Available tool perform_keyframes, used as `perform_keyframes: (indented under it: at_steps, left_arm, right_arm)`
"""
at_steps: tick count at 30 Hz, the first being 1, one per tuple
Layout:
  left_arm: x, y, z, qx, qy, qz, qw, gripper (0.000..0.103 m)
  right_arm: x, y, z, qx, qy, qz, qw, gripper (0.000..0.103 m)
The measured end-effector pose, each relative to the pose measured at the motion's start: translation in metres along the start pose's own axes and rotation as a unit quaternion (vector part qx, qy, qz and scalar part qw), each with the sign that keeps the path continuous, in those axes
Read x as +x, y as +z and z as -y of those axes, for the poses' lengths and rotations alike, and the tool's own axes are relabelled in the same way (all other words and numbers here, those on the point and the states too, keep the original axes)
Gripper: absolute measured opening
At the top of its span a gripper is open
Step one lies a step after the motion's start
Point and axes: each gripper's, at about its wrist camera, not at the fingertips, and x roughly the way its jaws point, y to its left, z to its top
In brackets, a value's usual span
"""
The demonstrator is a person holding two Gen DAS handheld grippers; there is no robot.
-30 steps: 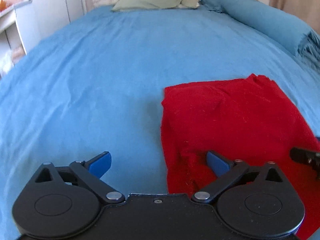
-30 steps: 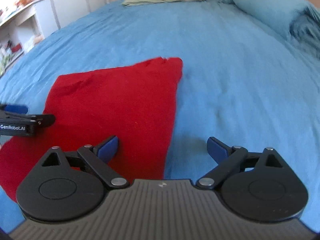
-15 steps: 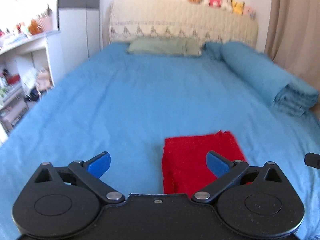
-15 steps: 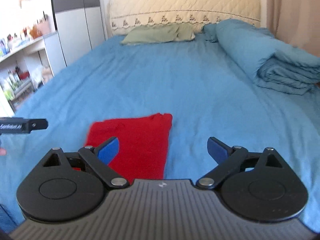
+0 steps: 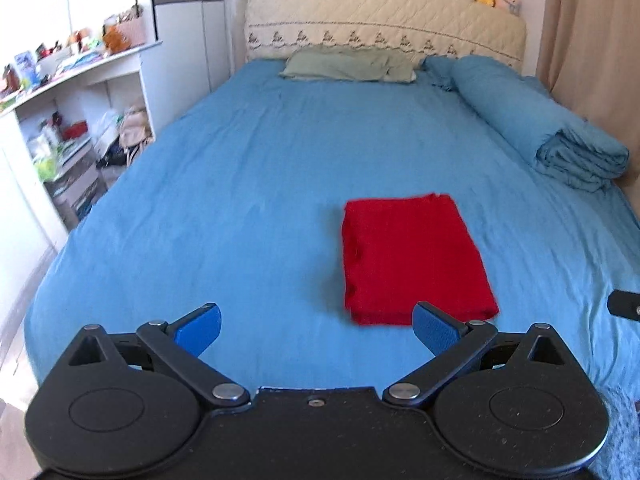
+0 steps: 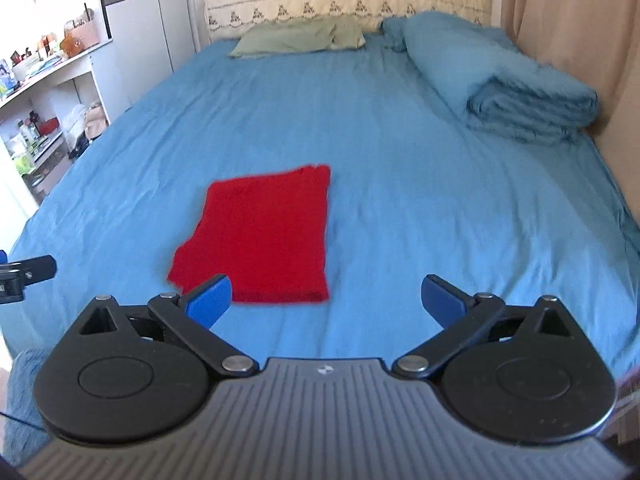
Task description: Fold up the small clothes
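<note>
Folded red garment (image 5: 414, 258) lying flat as a neat rectangle on the blue bedsheet (image 5: 240, 184), near the foot of the bed and right of centre. Left gripper (image 5: 316, 326) held above the near edge of the bed, blue fingers (image 5: 198, 326) spread wide apart, empty, clear of the cloth. Right gripper (image 6: 326, 300) likewise spread and empty, just short of the garment's near edge. Green pillow (image 5: 348, 65) and rolled blue duvet (image 6: 500, 80) at the far end.

Folded garment (image 5: 412, 256) lies center-right on bed (image 5: 240, 200); pillow (image 5: 348, 65) top center, rolled duvet (image 5: 560, 132) upper right, shelves (image 5: 60, 120) left.
</note>
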Motion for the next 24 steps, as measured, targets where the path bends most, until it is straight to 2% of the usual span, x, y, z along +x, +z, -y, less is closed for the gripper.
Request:
perform_keyframes:
  at_steps: [10,24]
  left_arm:
    - [-0.025,-0.025,-0.001,0.007,-0.007,0.009,0.9999,0.103]
    - [-0.026,-0.032,0.009,0.015,-0.006,0.011,0.9998,0.103]
  right_arm:
    - [-0.023,-0.045,-0.003,0.003,-0.021,-0.015,1.000,0.103]
    - [-0.029,-0.044,-0.015,-0.018,-0.020,0.000,1.000,0.103]
